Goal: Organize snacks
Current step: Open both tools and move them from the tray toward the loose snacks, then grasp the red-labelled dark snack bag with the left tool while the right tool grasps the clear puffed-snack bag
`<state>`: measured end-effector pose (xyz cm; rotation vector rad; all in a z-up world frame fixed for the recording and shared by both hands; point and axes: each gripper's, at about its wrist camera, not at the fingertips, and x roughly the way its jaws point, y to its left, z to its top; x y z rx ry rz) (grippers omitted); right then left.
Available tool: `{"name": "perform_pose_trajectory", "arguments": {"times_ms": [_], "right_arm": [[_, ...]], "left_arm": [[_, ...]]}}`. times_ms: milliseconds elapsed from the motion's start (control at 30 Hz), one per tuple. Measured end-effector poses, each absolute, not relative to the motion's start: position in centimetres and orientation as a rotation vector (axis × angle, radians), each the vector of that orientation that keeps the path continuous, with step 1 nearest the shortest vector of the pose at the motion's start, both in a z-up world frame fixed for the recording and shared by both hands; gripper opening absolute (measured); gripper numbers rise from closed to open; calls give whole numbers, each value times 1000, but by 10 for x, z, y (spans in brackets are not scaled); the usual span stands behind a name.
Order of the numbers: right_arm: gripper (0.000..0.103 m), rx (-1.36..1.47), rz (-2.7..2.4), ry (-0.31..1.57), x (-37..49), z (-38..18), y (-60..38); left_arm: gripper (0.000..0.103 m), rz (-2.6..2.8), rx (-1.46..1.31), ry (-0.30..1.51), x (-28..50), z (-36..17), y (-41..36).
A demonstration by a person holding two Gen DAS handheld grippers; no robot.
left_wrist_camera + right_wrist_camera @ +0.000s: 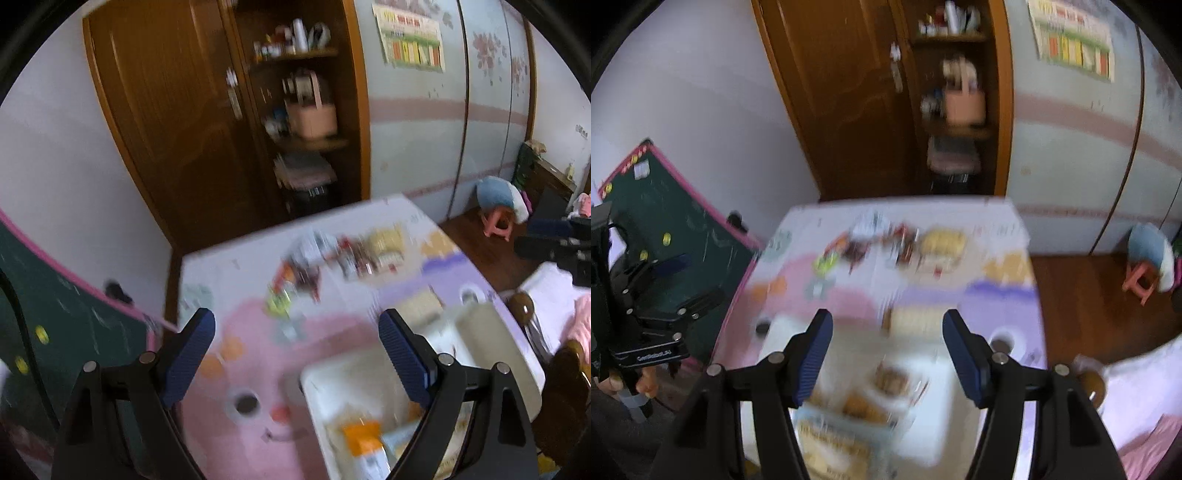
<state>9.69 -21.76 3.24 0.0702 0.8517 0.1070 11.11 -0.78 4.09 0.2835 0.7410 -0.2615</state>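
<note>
Pastel table (229,280) – snacks (332,254) strewn, white bin (491,332) near; both grippers' jaws released, nothing between.

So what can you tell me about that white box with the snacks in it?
The white box looks like plastic, with rounded corners and an open top. It sits flat at the near end of the table, on the cartoon cover. Snack packets lie inside, one orange. Blur hides finer detail. Neither gripper touches it.

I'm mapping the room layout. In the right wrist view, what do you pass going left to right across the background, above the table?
Green chalkboard with pink frame → wooden door → open shelf cabinet → wall poster → pink stool with a blue cushion.
</note>
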Motion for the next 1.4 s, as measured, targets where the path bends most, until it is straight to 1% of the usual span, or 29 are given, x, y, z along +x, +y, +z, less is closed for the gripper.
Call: {"name": "perform_pose_trajectory", "arguments": {"times_ms": [133, 200, 233, 300, 400, 533, 700, 867, 933, 1033, 1067, 1100, 1200, 1400], "right_arm": [[62, 48, 59, 782, 131, 81, -230], [65, 74, 61, 766, 149, 100, -237], [66, 91, 61, 758, 158, 107, -242], [72, 121, 40, 742, 177, 115, -251], [74, 144, 11, 742, 209, 111, -260], [74, 181, -10, 798, 257, 76, -271], [74, 215, -52, 932, 316, -3, -284], [74, 298, -89, 1102, 353, -92, -301], [76, 325, -108, 1163, 365, -127, -304], [77, 332, -108, 1215, 375, -161, -303], [78, 334, -98, 1225, 376, -167, -300], [83, 331, -88, 1230, 377, -173, -296], [90, 280, -88, 1222, 382, -180, -286], [94, 232, -84, 1241, 397, -193, -277]], "left_arm": [[93, -240, 307, 649, 139, 86, -8], [97, -236, 319, 620, 155, 100, -9], [97, -231, 321, 612, 163, 103, -11], [97, -230, 328, 621, 184, 104, -16], [97, -213, 345, 643, 215, 90, -24], [97, -199, 378, 724, 266, 40, -35], [97, -253, 382, 907, 316, -45, -43], [97, -287, 404, 1047, 335, -125, -51], [97, -304, 418, 1084, 339, -150, -57], [97, -308, 436, 1106, 345, -173, -65], [97, -306, 439, 1113, 348, -180, -67], [97, -303, 439, 1118, 351, -185, -68], [97, -288, 419, 1132, 360, -197, -68], [97, -259, 372, 1177, 376, -219, -67]]}}
